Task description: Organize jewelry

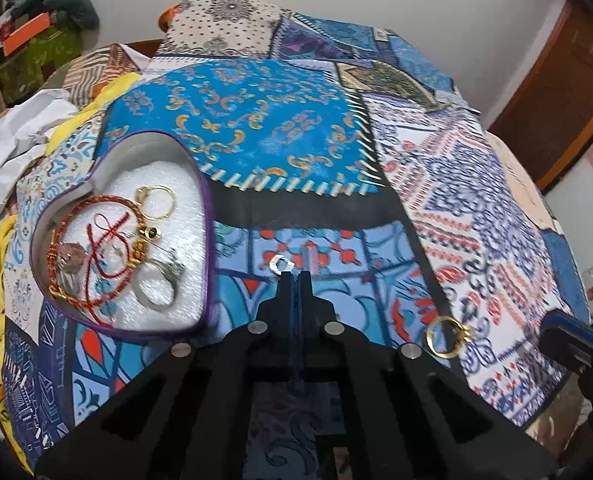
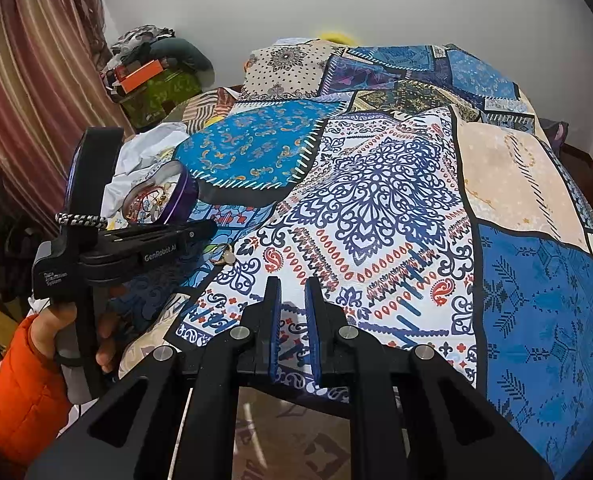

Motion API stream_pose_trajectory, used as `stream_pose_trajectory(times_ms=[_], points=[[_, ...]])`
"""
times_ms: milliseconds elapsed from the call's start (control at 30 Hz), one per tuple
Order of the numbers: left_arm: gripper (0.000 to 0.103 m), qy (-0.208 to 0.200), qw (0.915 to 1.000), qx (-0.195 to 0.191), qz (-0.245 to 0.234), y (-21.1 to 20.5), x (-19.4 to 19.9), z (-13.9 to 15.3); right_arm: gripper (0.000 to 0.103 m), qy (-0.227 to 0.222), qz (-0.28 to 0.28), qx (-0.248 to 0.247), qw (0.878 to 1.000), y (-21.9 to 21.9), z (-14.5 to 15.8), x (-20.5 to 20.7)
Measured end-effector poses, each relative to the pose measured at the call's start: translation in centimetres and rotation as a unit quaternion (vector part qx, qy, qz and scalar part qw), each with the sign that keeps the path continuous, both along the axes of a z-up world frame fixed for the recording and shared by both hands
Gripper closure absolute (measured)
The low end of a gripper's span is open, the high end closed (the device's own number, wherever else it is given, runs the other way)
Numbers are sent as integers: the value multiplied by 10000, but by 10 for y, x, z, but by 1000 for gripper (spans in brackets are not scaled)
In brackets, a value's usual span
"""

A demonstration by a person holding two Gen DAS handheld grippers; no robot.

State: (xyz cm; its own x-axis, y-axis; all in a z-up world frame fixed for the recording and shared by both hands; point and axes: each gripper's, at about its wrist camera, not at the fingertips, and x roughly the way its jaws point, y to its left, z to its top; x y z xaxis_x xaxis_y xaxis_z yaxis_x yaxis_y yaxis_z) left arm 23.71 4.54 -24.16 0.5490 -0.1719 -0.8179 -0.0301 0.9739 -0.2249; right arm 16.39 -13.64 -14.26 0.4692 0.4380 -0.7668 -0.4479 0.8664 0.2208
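The left gripper (image 1: 293,276) is pinched shut on a small silver ring (image 1: 280,265) at its very tips; the ring could slip before reaching the heart box (image 1: 206,216). The right gripper (image 2: 294,286), slightly parted, holds nothing.

"GenRobot.AI" on the left tool's (image 2: 212,229) side arm, small unclear white label on its rear block

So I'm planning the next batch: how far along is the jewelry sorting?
Mostly done: the heart-shaped box already holds gold rings, red cords and a silver ring. In hand: the left gripper is shut at a small silver ring. Left: the gold ring on the bedspread. The right gripper holds nothing.
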Motion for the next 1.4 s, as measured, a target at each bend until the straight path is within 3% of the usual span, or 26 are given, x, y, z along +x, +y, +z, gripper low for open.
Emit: stream_pose_trajectory(times_ms=[167,300,600,867,1000,1400], points=[[102,47,9997,215,129,-3,-7,3,92,-10,5,12,10000,1,1,-1],[94,88,9996,102,257,2,-6,2,92,4,26,14,10000,2,0,-1],[81,20,9990,345,267,-3,8,1,92,39,3,47,10000,-1,-2,0],[82,-3,9991,256,324,2,15,-3,92,39,-9,63,10000,-2,-2,-1],[96,-14,9991,279,308,2,15,-5,92,39,0,59,10000,-1,-1,-1],[96,-207,9997,130,-67,2,-26,12,91,-110,167,-11,9998,20,9,-2]])
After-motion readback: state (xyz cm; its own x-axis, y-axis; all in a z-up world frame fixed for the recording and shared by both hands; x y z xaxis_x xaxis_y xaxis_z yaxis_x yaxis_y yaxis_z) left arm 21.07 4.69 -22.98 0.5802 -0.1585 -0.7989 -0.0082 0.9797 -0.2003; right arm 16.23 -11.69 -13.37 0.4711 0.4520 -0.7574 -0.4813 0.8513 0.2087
